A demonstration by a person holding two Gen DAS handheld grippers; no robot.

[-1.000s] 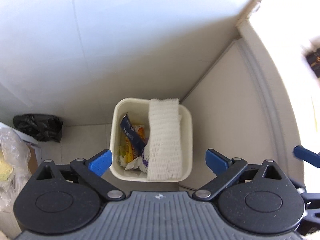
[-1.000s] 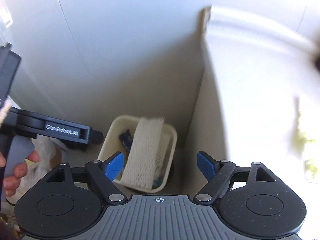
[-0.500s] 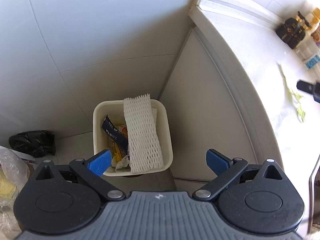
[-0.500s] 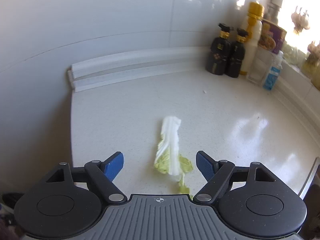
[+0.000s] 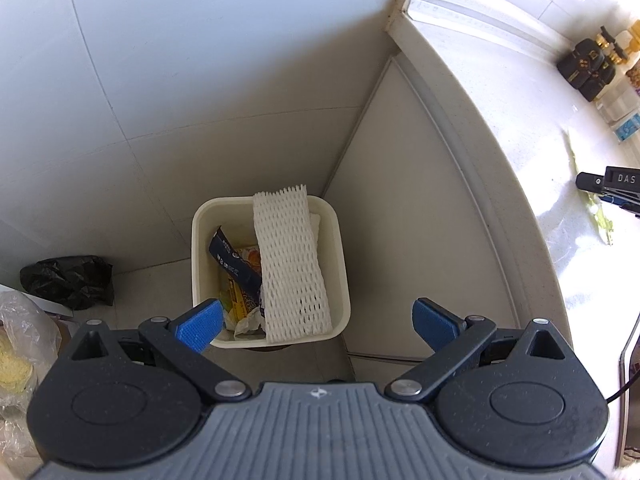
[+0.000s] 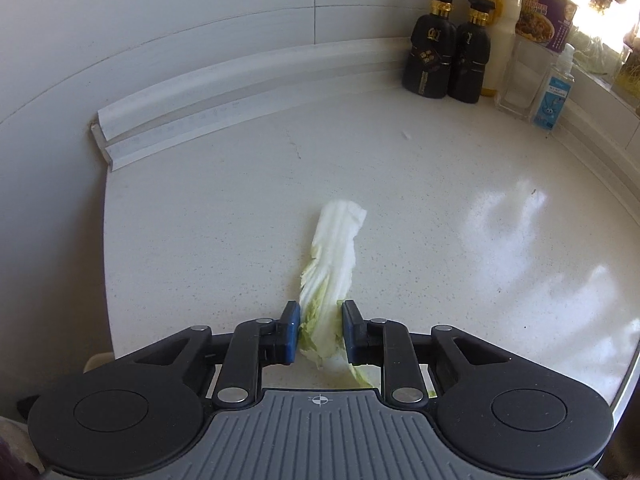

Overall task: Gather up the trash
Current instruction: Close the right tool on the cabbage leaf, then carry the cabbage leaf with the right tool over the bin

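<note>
A pale cabbage leaf (image 6: 336,248) lies on the white counter (image 6: 200,240). My right gripper (image 6: 321,328) is closing on its green near end, and both blue pads touch the leaf's sides. In the left wrist view the same leaf (image 5: 600,216) shows far right, under the right gripper's black body (image 5: 616,182). My left gripper (image 5: 316,318) hangs open and holds nothing, high above a cream bin (image 5: 198,240) on the floor. The bin holds a white foam net (image 5: 292,264) and snack wrappers (image 5: 234,264).
Two black bottles (image 6: 448,60), a clear jar and a small sanitizer bottle (image 6: 554,92) stand at the counter's back right corner. On the floor beside the bin lie a black bag (image 5: 68,282) and a clear plastic bag (image 5: 20,340). The cabinet side (image 5: 412,240) borders the bin.
My right gripper swung from over the bin to the counter, and its jaws have closed from wide open onto the cabbage leaf. The left gripper drifted slightly and stays open.
</note>
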